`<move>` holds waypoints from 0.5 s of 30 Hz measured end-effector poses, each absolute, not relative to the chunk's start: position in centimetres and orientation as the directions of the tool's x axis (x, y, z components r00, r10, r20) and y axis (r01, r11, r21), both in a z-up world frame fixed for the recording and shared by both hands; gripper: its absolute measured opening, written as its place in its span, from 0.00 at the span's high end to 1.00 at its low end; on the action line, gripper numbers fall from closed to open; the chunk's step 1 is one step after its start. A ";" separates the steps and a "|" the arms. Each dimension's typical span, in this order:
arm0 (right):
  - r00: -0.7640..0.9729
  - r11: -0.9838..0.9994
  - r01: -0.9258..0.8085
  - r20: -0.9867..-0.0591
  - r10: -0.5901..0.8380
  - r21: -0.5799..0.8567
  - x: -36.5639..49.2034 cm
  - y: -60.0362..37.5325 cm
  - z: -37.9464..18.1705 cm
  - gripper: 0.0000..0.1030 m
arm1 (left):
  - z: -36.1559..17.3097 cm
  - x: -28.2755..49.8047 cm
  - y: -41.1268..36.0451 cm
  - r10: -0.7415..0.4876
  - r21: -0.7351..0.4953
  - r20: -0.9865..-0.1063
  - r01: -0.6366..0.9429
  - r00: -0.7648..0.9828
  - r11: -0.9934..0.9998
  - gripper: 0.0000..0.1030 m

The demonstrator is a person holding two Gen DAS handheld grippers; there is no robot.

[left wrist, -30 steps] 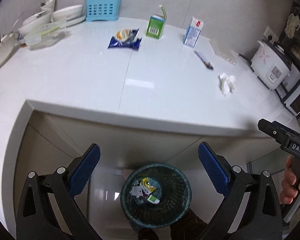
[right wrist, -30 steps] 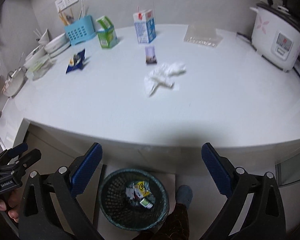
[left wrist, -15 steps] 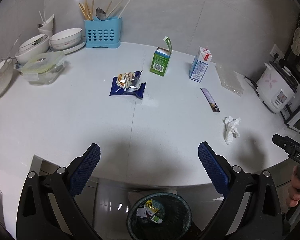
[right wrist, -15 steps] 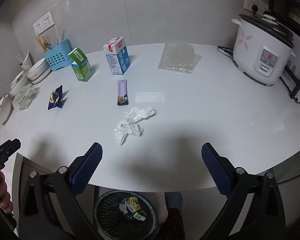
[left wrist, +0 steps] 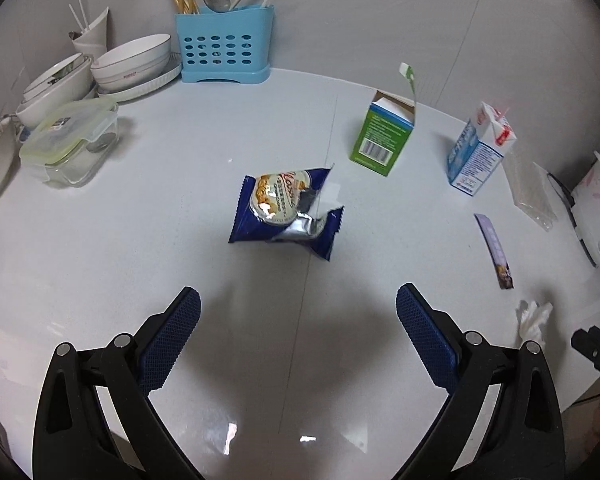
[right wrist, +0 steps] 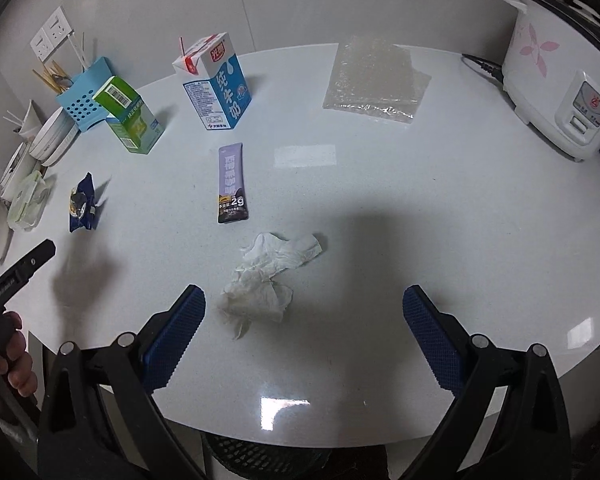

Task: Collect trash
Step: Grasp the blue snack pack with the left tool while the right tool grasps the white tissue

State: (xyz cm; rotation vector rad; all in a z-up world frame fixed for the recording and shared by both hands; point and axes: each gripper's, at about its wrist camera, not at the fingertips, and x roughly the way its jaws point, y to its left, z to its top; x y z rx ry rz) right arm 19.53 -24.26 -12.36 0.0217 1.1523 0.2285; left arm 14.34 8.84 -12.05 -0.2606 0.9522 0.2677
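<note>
A torn blue snack wrapper (left wrist: 286,210) lies on the white counter (left wrist: 140,208), just ahead of my open, empty left gripper (left wrist: 298,312). A crumpled white tissue (right wrist: 270,276) sits between and slightly beyond the fingers of my open right gripper (right wrist: 304,308), nearer the left finger. Further back lie a purple sachet (right wrist: 232,184), a green carton (right wrist: 130,120) with its top open, a blue-and-white milk carton (right wrist: 216,84) and a clear plastic bag (right wrist: 374,78). The mesh trash bin (right wrist: 260,458) peeks out under the counter's front edge.
A blue utensil caddy (left wrist: 224,46), stacked bowls (left wrist: 128,64) and a lidded glass container (left wrist: 70,142) stand at the back left. A white rice cooker (right wrist: 560,84) stands at the right. A hand (right wrist: 4,356) holds the left tool.
Both grippers rose from beside the bin below the counter and moved forward over the countertop. The left one neared the blue wrapper, the right one neared the tissue. Both stayed open.
</note>
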 end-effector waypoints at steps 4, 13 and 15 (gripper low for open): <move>0.339 0.979 -0.148 -0.922 0.185 0.142 21.0 -23.3 -13.3 0.13 | -13.2 16.9 10.6 0.115 -0.118 -0.834 -0.378 0.540 0.918 0.07; 0.233 0.979 -0.069 -0.952 0.201 0.190 23.4 -22.8 -15.0 0.25 | -14.4 21.3 11.7 0.130 -0.102 -0.845 -0.395 0.519 0.913 0.07; 0.218 0.980 -0.065 -0.956 0.199 0.189 23.6 -22.4 -15.3 0.28 | -14.7 22.0 11.8 0.142 -0.086 -0.848 -0.396 0.511 0.914 0.07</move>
